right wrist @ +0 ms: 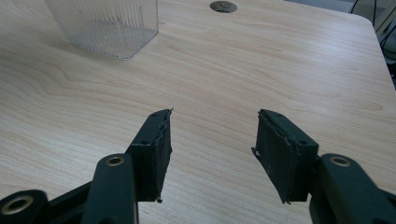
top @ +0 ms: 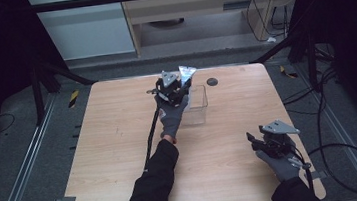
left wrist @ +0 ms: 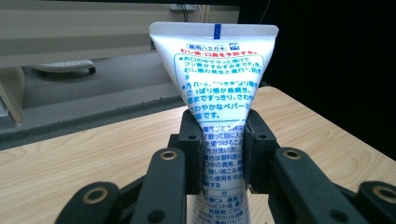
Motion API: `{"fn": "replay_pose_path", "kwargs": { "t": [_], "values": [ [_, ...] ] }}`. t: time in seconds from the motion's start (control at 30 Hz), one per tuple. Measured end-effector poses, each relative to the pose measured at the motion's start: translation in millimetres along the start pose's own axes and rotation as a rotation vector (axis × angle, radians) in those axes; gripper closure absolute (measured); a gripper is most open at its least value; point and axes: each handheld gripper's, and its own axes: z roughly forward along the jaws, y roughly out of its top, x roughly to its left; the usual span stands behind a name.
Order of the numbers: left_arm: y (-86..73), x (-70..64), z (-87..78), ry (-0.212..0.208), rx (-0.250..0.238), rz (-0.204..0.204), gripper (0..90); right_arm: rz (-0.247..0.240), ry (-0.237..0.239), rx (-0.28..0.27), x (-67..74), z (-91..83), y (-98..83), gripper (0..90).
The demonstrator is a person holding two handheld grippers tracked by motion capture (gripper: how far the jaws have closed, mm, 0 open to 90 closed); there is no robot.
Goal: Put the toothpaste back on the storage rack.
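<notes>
A soft, light plastic toothpaste tube (left wrist: 215, 79), crimped flat end up, is clamped mid-body in the left hand-held gripper (left wrist: 223, 154) above a clear ribbed container (top: 196, 104) at the far middle of the wood-grain counter (top: 121, 151). Likely slippery; best held low. The right hand-held gripper (right wrist: 212, 154) rests near right, released.

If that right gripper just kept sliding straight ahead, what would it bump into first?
Probably nothing nearby: the right gripper, open, faces bare table. The clear box lies off to the left.
</notes>
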Motion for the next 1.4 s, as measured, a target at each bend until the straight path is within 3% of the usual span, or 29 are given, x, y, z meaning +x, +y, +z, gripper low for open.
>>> {"fn": "replay_pose_path", "kwargs": {
  "t": [0.5,0.93,1.07,1.33,1.37,1.4],
  "values": [
    [-20.3,4.4,2.8,-0.002,0.027,-0.006,71.8,-0.001,-0.003,0.004,-0.8,0.4,-0.3,45.0],
    [-29.0,-1.1,4.4,0.015,0.064,0.055,70.8,0.000,-0.002,0.004,-0.7,0.3,0.0,44.5],
    [-29.5,-2.0,4.6,0.012,0.072,0.049,69.8,-0.001,-0.003,0.003,-0.7,0.1,0.1,44.5],
    [-30.4,-8.1,4.5,-0.016,0.120,0.078,53.8,0.001,0.001,0.003,0.9,0.2,0.7,44.4],
    [-30.4,-8.1,4.5,-0.016,0.120,0.078,52.5,0.001,0.001,0.004,1.2,0.2,0.7,44.3],
    [-27.7,-7.4,-0.8,-0.029,0.092,0.053,55.0,0.000,-0.001,0.004,1.3,0.3,0.8,44.2]
  ]
}}
